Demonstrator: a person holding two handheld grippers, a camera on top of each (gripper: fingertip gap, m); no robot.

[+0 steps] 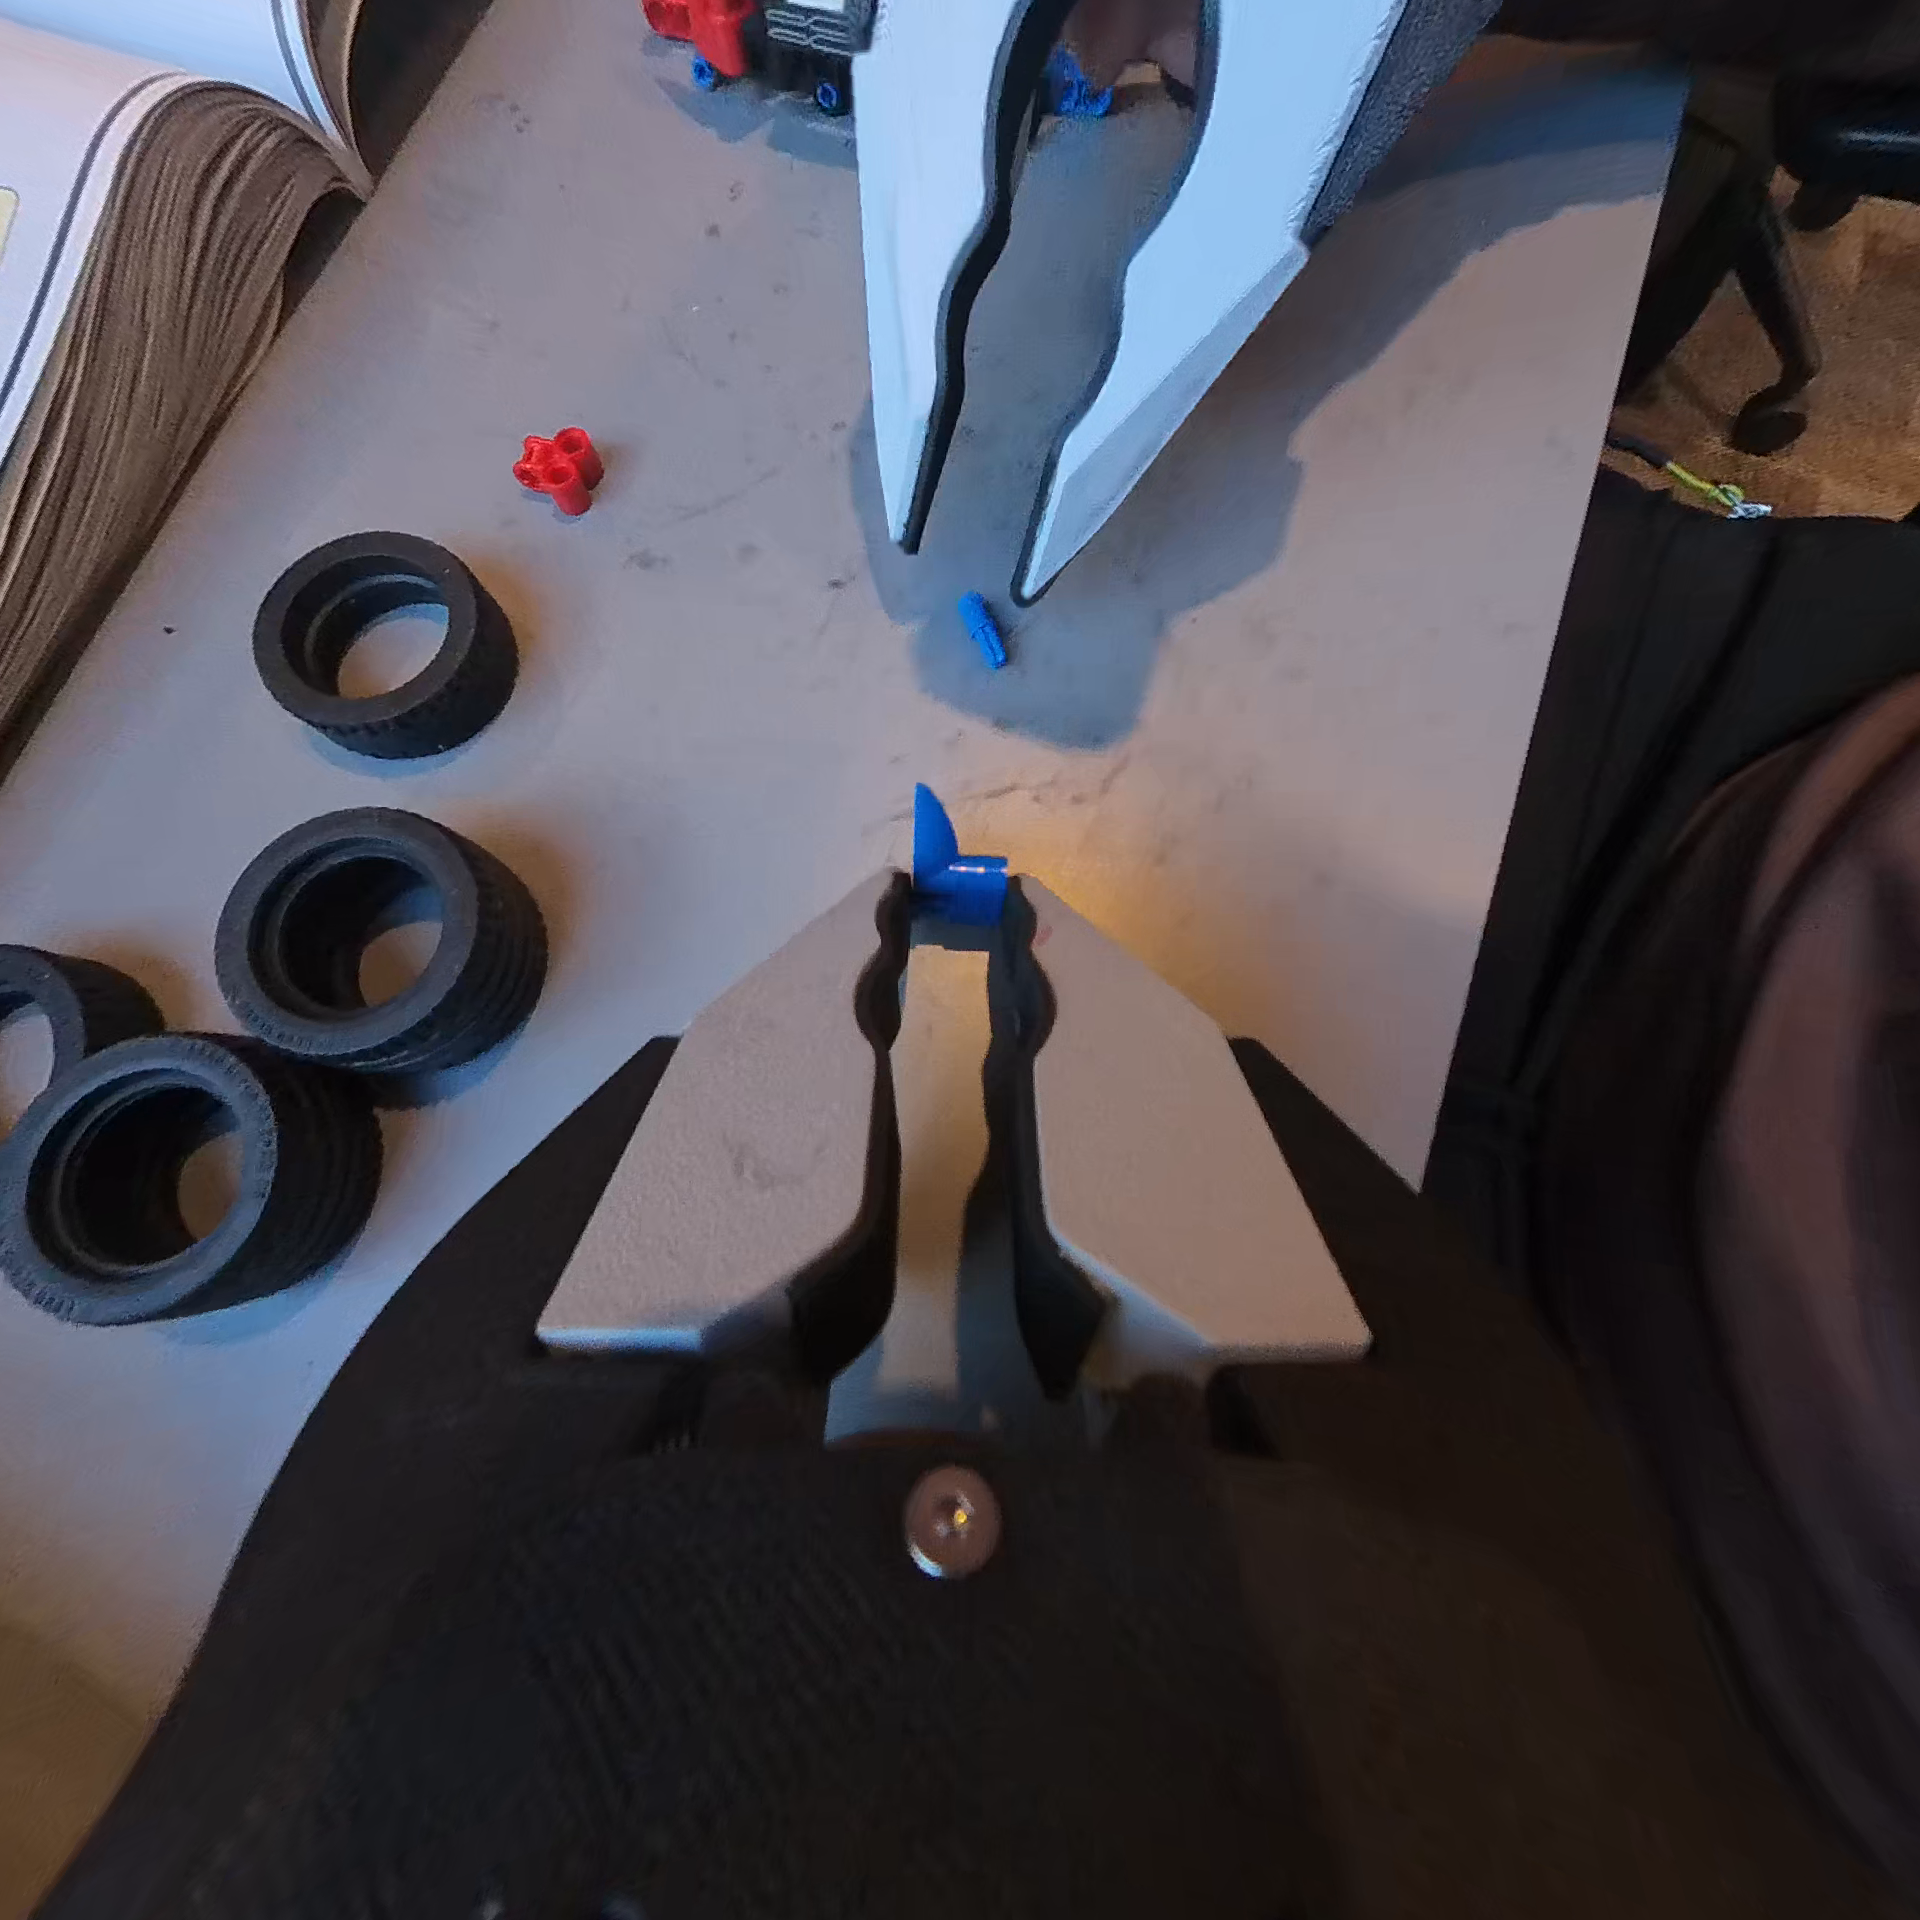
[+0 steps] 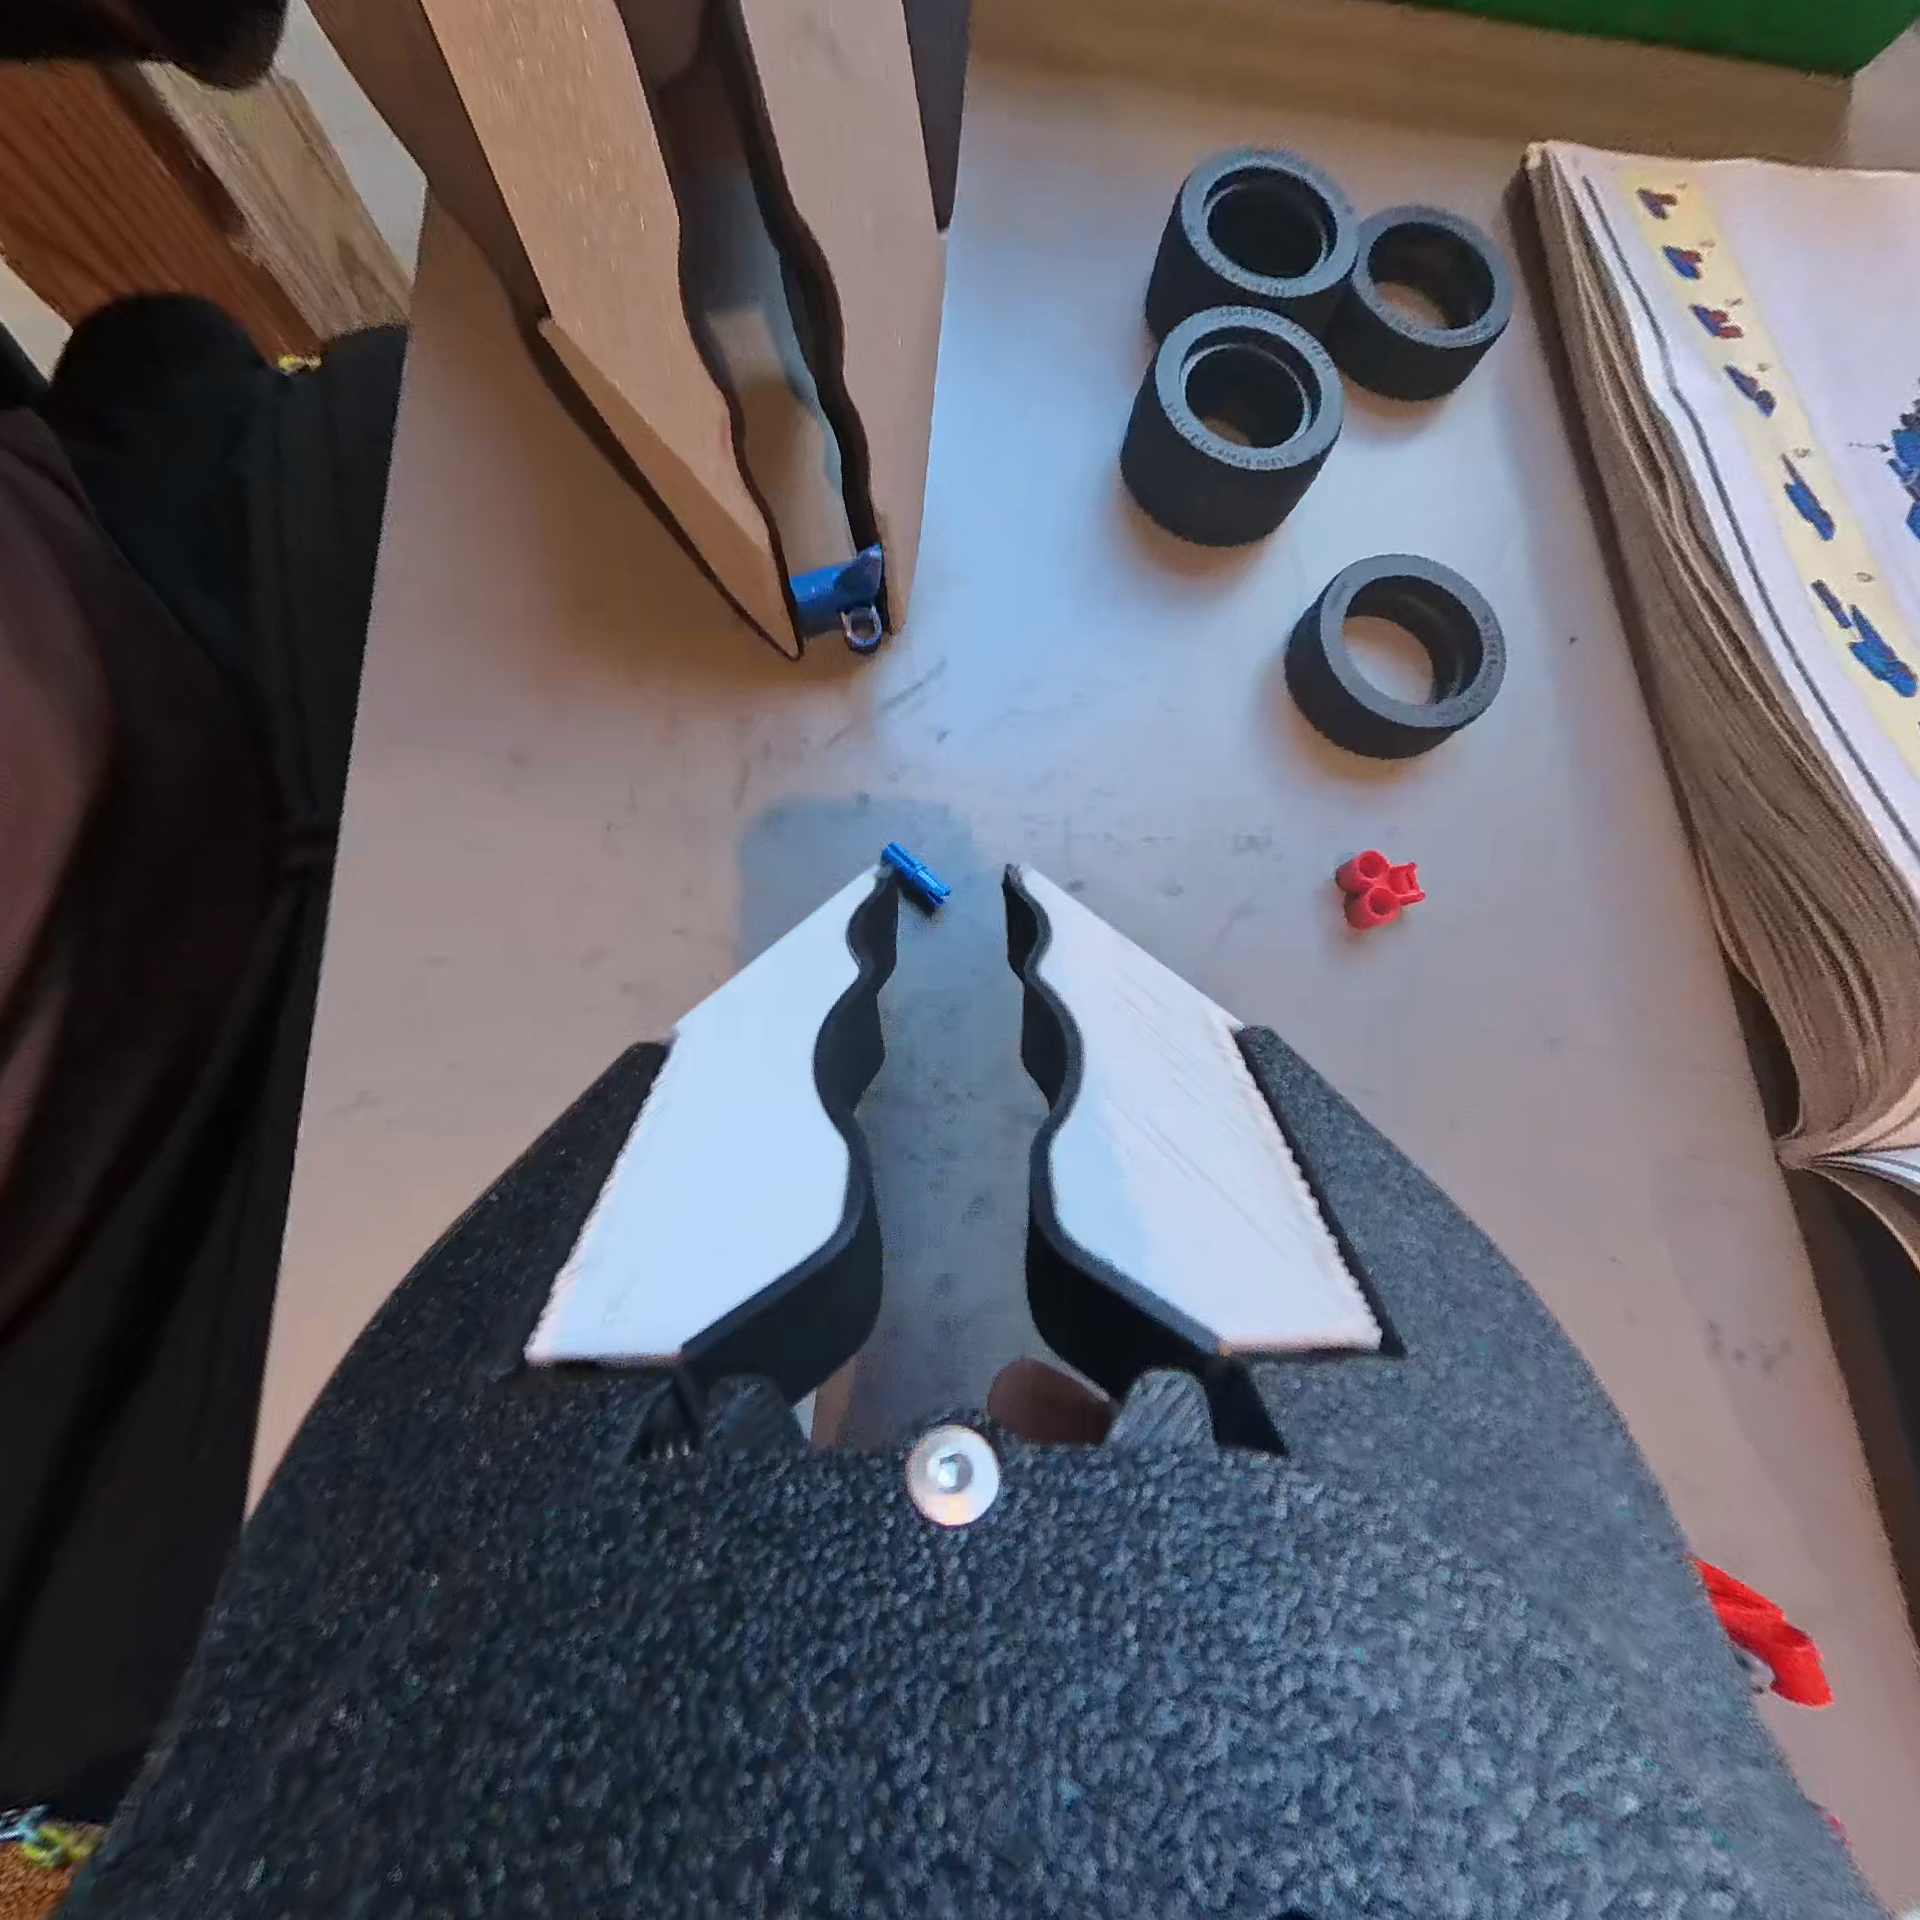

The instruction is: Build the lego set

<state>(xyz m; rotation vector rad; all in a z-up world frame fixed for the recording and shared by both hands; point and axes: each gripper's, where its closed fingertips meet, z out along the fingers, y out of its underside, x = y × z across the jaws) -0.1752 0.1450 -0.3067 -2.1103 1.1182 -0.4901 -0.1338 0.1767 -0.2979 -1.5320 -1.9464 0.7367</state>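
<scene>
Just beyond the blue pin [image 2: 916, 876] lying on the surface [image 2: 582, 790], the left tongs [image 1: 958, 891] are clamped on a small blue finned piece [image 1: 951, 868]. The right tongs [image 2: 948, 878] stand parted around empty space, one tip just beside the pin. A red connector [image 2: 1377, 888] lies near the pin, four black tyres [image 2: 1387, 655] farther off, an open instruction book [image 2: 1766, 520] beyond them.
</scene>
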